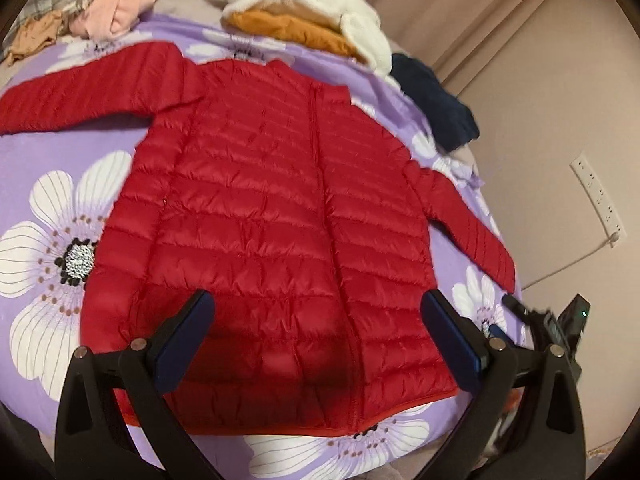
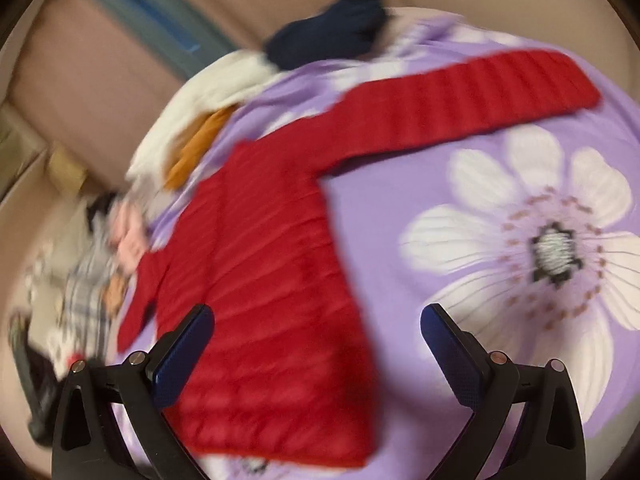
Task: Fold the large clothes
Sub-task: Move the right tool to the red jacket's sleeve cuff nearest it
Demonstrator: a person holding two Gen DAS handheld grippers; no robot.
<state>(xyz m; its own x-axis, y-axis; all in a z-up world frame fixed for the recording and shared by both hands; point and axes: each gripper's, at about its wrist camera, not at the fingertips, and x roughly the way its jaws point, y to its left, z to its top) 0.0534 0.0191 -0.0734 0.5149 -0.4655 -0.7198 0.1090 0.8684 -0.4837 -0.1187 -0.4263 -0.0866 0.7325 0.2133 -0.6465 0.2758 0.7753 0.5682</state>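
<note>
A red quilted jacket (image 1: 264,216) lies spread flat on the bed, its puffy fabric stitched in horizontal channels with a slight sheen, a zip line running down the front. Both sleeves are stretched outward; the hem faces the left gripper (image 1: 318,344). Under it is a lilac bedspread (image 1: 44,160) printed with big white daisies, smooth and flat.

The left gripper hovers over the hem with its 2 fingers spread wide and nothing between them; the blue pads (image 1: 188,332) look rubbery and ribbed against black plastic arms. The right gripper (image 2: 316,354) is likewise wide open and holds nothing, poised over the jacket's side edge near the hem.

Bare bedspread surrounds the hem and lies beside both sleeves. The far side is crowded: a fluffy white fleece (image 1: 304,4) lies over an orange garment (image 1: 296,32), a dark navy garment (image 1: 436,108) sits at the bed's edge, and pink clothing (image 1: 120,8) is heaped at the far corner.

The left view shows a white power strip (image 1: 596,196) on the wall, and part of the other tool at its lower right. The right view, blurred, shows 1 sleeve (image 2: 472,92) at full length and a plaid cloth (image 2: 88,292) beyond the bed's edge.
</note>
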